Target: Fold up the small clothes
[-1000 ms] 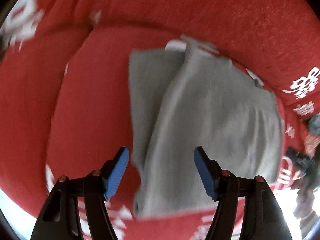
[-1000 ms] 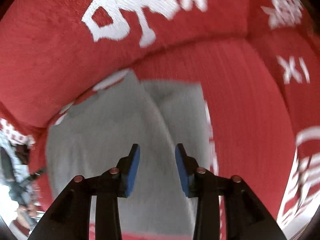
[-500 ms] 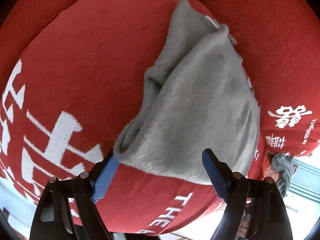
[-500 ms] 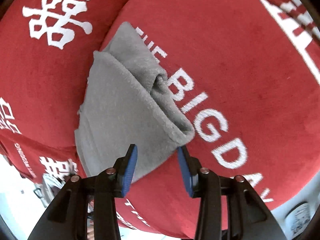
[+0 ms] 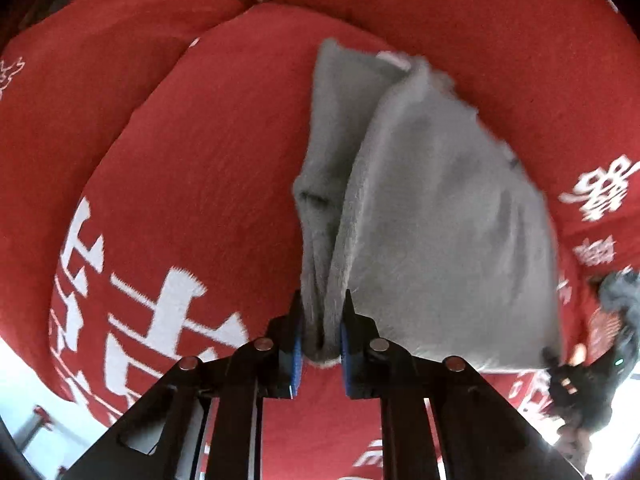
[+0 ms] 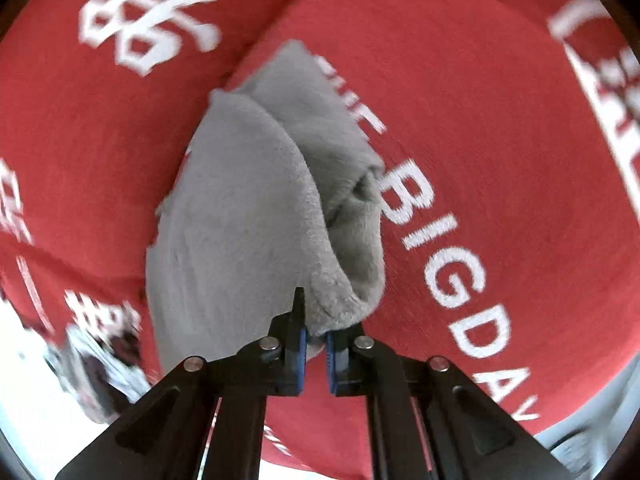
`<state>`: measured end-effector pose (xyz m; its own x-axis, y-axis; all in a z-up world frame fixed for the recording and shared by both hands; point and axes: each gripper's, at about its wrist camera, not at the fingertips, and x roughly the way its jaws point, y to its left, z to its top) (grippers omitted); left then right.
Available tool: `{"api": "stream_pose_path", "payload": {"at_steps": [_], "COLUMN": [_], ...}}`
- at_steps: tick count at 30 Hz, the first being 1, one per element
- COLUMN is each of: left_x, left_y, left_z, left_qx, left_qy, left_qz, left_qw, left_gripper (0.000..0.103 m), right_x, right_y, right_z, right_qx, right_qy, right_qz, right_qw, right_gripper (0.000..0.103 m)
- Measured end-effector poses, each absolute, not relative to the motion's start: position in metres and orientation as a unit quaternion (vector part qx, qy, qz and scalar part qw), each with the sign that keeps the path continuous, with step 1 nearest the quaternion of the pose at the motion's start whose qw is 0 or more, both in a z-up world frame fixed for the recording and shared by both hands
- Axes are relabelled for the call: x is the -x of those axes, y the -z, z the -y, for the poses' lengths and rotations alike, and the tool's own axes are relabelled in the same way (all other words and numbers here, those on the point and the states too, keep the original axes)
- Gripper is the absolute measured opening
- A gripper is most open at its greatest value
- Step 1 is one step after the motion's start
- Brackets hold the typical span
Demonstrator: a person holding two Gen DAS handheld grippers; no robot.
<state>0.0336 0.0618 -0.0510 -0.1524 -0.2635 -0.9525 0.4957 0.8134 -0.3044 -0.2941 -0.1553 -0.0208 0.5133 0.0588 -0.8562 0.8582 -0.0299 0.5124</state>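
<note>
A folded grey fleece garment lies on a red cushion with white lettering. My left gripper is shut on the garment's near left corner, where several layers bunch between the blue pads. In the right wrist view the same garment shows, and my right gripper is shut on its near right corner, pinching the folded edge.
The red cushion carries white lettering "BIG DAY". A red backrest rises behind it. A dark grey cloth lies at the far right edge. The cushion's front edge runs just below both grippers.
Both grippers were open half a second ago, astride the garment's near corners. Both have since closed on those corners. The garment's near edge is now bunched in the jaws.
</note>
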Motion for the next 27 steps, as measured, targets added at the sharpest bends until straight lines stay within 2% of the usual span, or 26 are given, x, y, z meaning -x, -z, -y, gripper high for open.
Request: {"api": "stream_pose_path", "payload": {"at_steps": [3,6,8,15,19,22,27], "left_x": [-0.033,-0.034,-0.034,-0.039,-0.028,-0.017,-0.014], "left_y": [0.068,0.063,0.059,0.032,0.01,0.017,0.049], "left_z": [-0.067,-0.07,-0.073,-0.08,-0.056,-0.027,-0.008], "left_qx": [-0.083,-0.098,-0.129,-0.17,-0.176,-0.199,-0.215], "left_qy": [0.282,0.276,0.264,0.267,0.329,0.36,0.364], "left_qz": [-0.707,-0.701,-0.689,-0.662,-0.637,-0.629,-0.637], "left_qw": [0.643,0.65,0.663,0.679,0.674,0.659,0.645], "left_gripper": [0.017,0.027,0.051,0.052,0.052,0.052,0.052], "right_x": [0.292,0.284,0.285,0.302,0.296,0.275,0.249], "right_y": [0.038,0.052,0.05,0.024,-0.009,-0.019,0.007], "right_z": [0.155,0.154,0.152,0.141,0.142,0.146,0.158], "right_qx": [-0.623,-0.598,-0.594,-0.568,-0.532,-0.498,-0.469], "right_qy": [0.342,0.342,0.342,0.379,0.385,0.37,0.365], "right_qz": [-0.393,-0.421,-0.42,-0.457,-0.447,-0.455,-0.489], "right_qw": [0.584,0.59,0.595,0.571,0.608,0.639,0.639], "right_gripper": [0.008,0.008,0.008,0.009,0.009,0.009,0.009]}}
